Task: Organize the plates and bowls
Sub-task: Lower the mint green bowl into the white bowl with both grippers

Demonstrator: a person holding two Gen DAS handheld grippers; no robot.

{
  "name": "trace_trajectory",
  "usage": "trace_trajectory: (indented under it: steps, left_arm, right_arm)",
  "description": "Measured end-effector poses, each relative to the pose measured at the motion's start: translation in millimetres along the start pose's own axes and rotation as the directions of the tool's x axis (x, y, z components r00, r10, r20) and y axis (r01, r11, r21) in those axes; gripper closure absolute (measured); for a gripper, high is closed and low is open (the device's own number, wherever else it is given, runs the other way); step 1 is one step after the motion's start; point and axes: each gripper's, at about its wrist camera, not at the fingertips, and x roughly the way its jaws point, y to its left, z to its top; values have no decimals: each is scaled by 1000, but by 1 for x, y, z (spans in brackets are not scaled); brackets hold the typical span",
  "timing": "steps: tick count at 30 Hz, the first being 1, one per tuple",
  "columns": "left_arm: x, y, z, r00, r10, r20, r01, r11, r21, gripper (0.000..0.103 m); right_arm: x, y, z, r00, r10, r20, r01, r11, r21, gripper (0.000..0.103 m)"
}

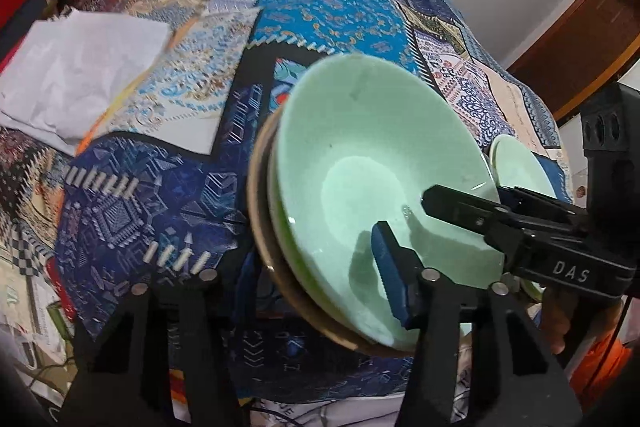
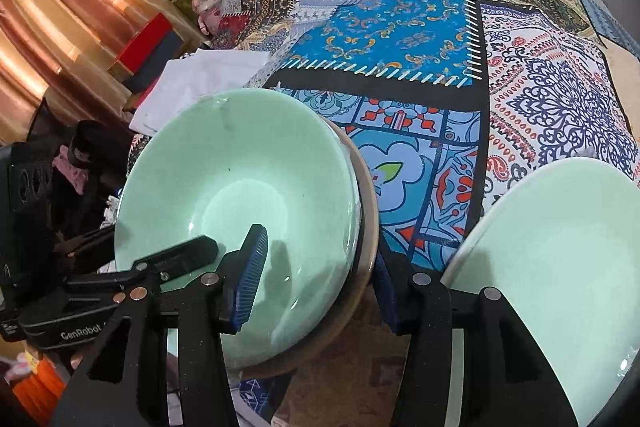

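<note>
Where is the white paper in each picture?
Left wrist view: the white paper lies at the left edge, on the patchwork cloth.
Right wrist view: the white paper is left of centre, just behind the big green bowl.
Shared landmark: the big green bowl, stacked on other dishes.

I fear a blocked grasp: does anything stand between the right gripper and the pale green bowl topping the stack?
Nothing visible. The right gripper straddles the rim of the pale green bowl, one finger inside, one outside the brown plate. The left gripper straddles the opposite rim.
</note>
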Motion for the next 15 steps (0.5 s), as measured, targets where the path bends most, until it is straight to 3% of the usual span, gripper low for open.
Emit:
trace_trajectory:
  steps: [8, 12, 15]
  left_arm:
    - [2, 1, -3, 1000, -2, 14, 2, 1000, -29, 55]
    - [-2, -6, -9, 997, 55, 51, -55, 998, -7, 55]
    - [-2, -5, -8, 997, 57, 54, -56, 998, -21, 55]
  right_arm:
    - [8, 10, -1, 996, -92, 10, 92, 992, -92, 61]
    - [5, 5, -2, 996, -78, 43, 80, 995, -51, 65]
    - [4, 3, -1, 995, -82, 57, 85, 995, -45, 67]
